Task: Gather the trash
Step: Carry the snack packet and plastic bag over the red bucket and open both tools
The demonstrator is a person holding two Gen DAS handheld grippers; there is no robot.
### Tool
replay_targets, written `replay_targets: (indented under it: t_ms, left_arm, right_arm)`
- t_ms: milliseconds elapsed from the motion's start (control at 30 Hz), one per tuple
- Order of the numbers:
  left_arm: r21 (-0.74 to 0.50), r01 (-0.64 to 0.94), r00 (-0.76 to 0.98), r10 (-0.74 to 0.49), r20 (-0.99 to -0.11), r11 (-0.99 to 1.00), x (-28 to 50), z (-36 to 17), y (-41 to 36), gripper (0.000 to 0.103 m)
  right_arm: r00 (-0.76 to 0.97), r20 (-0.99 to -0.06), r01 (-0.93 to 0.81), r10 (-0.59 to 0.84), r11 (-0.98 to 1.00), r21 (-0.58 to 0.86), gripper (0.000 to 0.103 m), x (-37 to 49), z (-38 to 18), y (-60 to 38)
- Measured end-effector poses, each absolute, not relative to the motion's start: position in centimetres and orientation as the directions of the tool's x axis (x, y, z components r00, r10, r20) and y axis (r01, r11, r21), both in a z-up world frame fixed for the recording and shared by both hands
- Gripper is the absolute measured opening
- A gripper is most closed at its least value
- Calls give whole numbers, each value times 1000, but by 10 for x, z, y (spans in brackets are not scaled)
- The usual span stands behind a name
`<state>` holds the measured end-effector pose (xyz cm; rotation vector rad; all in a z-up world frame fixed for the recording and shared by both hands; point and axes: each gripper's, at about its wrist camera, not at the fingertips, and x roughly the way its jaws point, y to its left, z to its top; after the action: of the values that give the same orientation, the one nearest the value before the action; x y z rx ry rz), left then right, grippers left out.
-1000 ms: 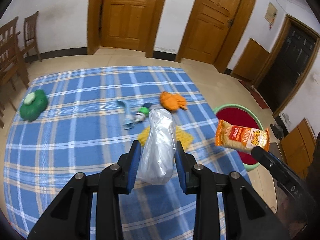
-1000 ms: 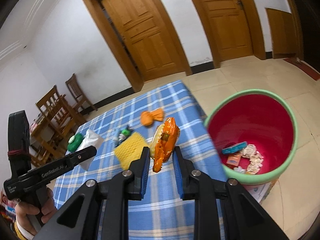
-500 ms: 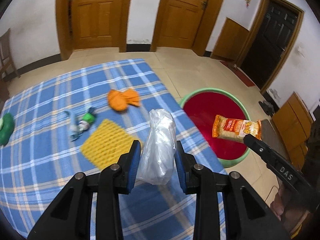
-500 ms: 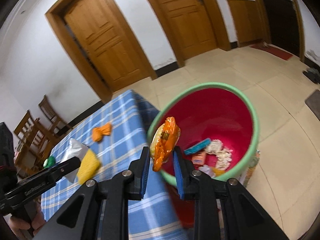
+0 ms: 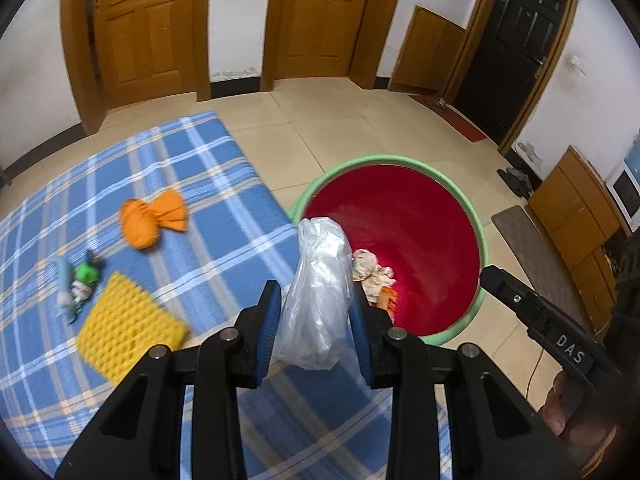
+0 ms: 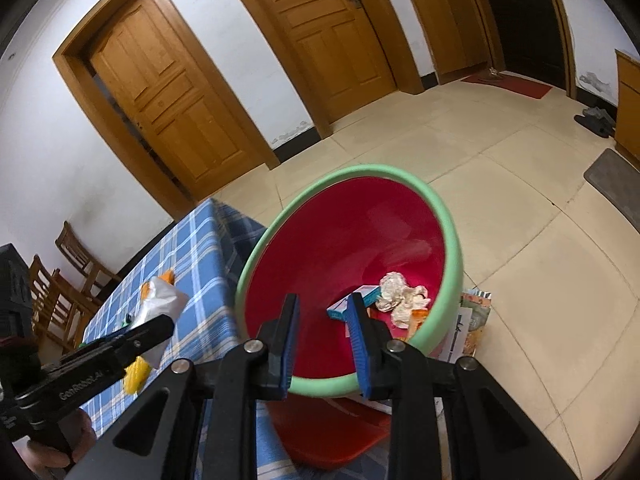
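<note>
My left gripper (image 5: pixel 314 322) is shut on a clear plastic bag (image 5: pixel 320 292) and holds it above the table's right edge, beside the bin. The red bin with a green rim (image 5: pixel 482 240) stands on the floor to the right of the table; crumpled paper (image 5: pixel 370 270) and an orange wrapper (image 5: pixel 387 298) lie in it. My right gripper (image 6: pixel 323 346) is open and empty over the bin (image 6: pixel 450 240), where a blue box (image 6: pixel 352 300), crumpled paper (image 6: pixel 402 294) and an orange packet (image 6: pixel 418 316) lie. The bag shows in the right wrist view (image 6: pixel 162 306) too.
On the blue plaid tablecloth (image 5: pixel 208 184) lie an orange cloth bundle (image 5: pixel 154 220), a yellow sponge (image 5: pixel 126 330) and a small green and blue item (image 5: pixel 80 282). Wooden chairs (image 6: pixel 64 276) stand beyond the table. Wooden doors (image 5: pixel 144 24) and tiled floor lie behind.
My right gripper has opened and the orange snack packet has left it; an orange packet now lies in the bin. My left gripper has carried the plastic bag right, toward the bin.
</note>
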<state>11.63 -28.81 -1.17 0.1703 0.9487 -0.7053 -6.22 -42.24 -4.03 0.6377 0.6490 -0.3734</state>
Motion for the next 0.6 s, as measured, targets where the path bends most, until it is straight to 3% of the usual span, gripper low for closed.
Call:
replay_targets:
  t_ms: [300, 367, 400, 600]
  left_arm:
    - [-145, 692, 343, -499, -796, 708, 113, -22, -328, 35]
    - [-140, 699, 342, -500, -796, 702, 111, -22, -335, 51]
    - [-138, 699, 346, -501, -793, 702, 111, -21, -337, 53]
    - [-125, 698, 358, -494, -792, 705, 108, -19, -334, 55]
  right_arm:
    - [735, -663, 540, -142, 713, 447, 35, -71, -45, -440]
    - [736, -662, 542, -142, 710, 449, 37, -71, -45, -441]
    - [736, -662, 543, -142, 709, 451, 37, -71, -45, -442]
    - [733, -666, 543, -136, 707, 453, 46, -67, -46, -440]
